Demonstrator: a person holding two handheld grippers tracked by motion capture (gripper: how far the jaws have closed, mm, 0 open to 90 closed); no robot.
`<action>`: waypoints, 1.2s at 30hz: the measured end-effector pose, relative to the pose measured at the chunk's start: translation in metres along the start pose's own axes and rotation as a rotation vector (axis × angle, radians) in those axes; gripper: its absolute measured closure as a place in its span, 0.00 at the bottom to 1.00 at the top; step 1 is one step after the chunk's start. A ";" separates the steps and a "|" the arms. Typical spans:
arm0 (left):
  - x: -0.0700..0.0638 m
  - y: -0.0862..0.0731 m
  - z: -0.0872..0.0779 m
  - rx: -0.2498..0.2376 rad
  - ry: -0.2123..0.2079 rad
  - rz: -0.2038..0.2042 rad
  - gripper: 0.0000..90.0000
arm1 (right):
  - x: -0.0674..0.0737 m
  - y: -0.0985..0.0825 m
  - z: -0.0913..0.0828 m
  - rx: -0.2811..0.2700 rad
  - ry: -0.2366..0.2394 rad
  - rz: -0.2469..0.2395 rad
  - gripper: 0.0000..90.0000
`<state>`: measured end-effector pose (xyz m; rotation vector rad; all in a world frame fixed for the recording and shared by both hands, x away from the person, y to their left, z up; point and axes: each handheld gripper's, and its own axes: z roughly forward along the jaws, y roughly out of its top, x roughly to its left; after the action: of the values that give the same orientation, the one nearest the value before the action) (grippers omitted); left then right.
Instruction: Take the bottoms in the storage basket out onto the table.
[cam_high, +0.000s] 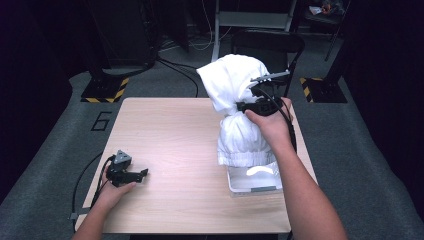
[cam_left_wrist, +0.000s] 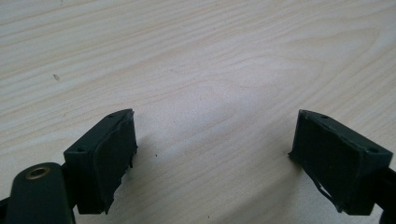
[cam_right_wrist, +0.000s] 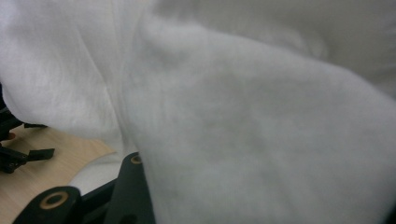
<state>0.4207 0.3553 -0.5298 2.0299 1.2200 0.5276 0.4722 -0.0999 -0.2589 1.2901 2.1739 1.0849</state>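
The jaws of the right gripper (cam_high: 250, 100) are clamped on a bunched fold of a white garment (cam_high: 240, 110), pinching it about midway up, so that the cloth puffs out above the grip and hangs in a gathered column below it. In the right gripper view the white fabric (cam_right_wrist: 261, 116) drapes over the jaws and hides their tips. The jaws of the left gripper (cam_high: 142, 173) stand wide apart with nothing between them; the left gripper view shows bare wood (cam_left_wrist: 201, 70) between the two black pads (cam_left_wrist: 112, 154), and the gripper rests low on the desk (cam_high: 175, 140) near its front left corner, well apart from the cloth.

The garment is lifted over the right side of the desk. Its ribbed lower hem hangs at the mouth of a clear plastic bin (cam_high: 252, 182) that sits near the front right edge of the desk; whether the hem is touching the rim or reaching inside, I cannot tell.

Judging from this, the work looks to be at an early to middle stage: the garment has been picked up and mostly drawn free of the bin, but it is crumpled, held at one point only, and not yet laid out, spread or folded on the open desk. What seems left is to bring it clear of the bin, set it down on the free wood to the left, and bring the idle left gripper in to take a second hold.
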 end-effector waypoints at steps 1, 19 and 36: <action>0.000 0.000 0.000 0.001 0.000 0.000 0.15 | 0.002 0.001 0.001 0.000 0.004 -0.002 0.63; 0.000 0.000 0.001 -0.007 0.004 -0.001 0.15 | 0.053 0.024 0.025 0.001 0.083 -0.064 0.63; 0.000 0.000 0.001 -0.008 0.004 0.003 0.15 | 0.081 0.028 0.047 0.003 0.128 -0.088 0.63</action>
<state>0.4213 0.3551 -0.5304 2.0245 1.2154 0.5372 0.4785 -0.0025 -0.2618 1.1436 2.3028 1.1583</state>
